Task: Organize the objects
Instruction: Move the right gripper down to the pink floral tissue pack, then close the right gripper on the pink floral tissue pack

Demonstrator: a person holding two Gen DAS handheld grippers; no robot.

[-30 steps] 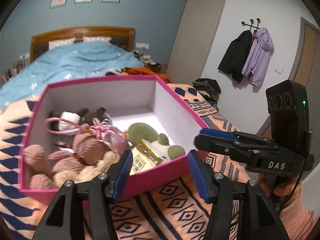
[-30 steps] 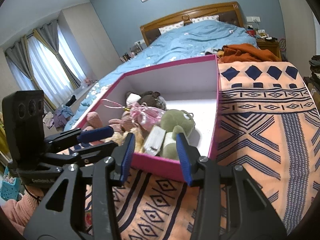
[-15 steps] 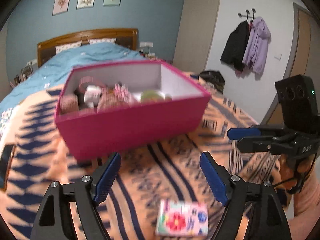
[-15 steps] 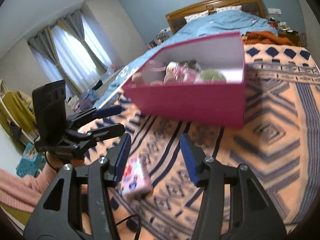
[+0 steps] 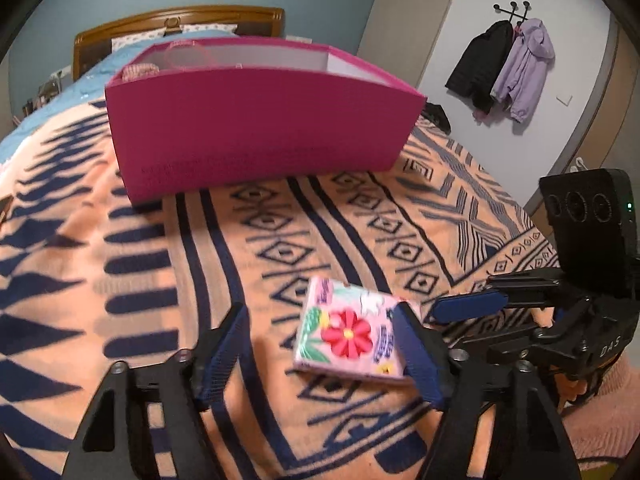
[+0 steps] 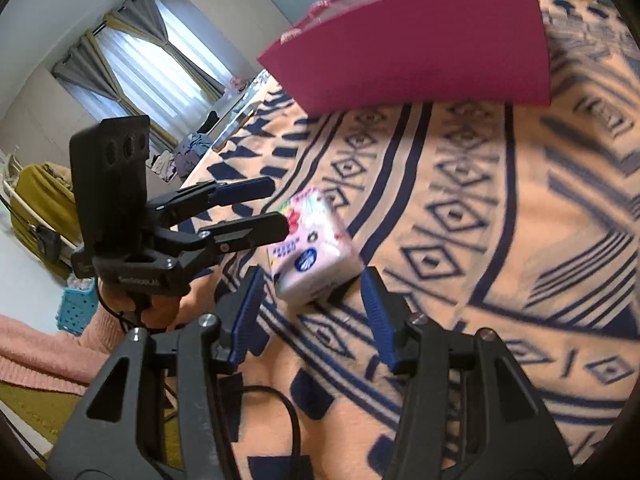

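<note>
A pink floral tissue pack (image 5: 352, 332) lies flat on the orange patterned blanket (image 5: 120, 280). My left gripper (image 5: 320, 352) is low over it and its jaws are closing. The pack sits between them against the right finger (image 5: 416, 354), with a wide gap to the left one, so nothing is gripped. My right gripper (image 6: 312, 316) is open just short of the pack (image 6: 316, 244), opposite the left gripper (image 6: 260, 212). The magenta box (image 5: 260, 140) stands farther back on the bed, a plush toy (image 5: 138, 70) peeking over its rim.
The blanket (image 6: 500, 200) spreads around the box (image 6: 420, 40). A black cable (image 6: 280, 400) runs under my right gripper. Coats (image 5: 508, 68) hang on the far wall. Curtains (image 6: 152, 72) and a teal basket (image 6: 76, 308) are beside the bed.
Both grippers pulled back from over the box and dropped toward the blanket. The tissue pack came into view and now lies between the left fingers, whose gap widened and then narrowed.
</note>
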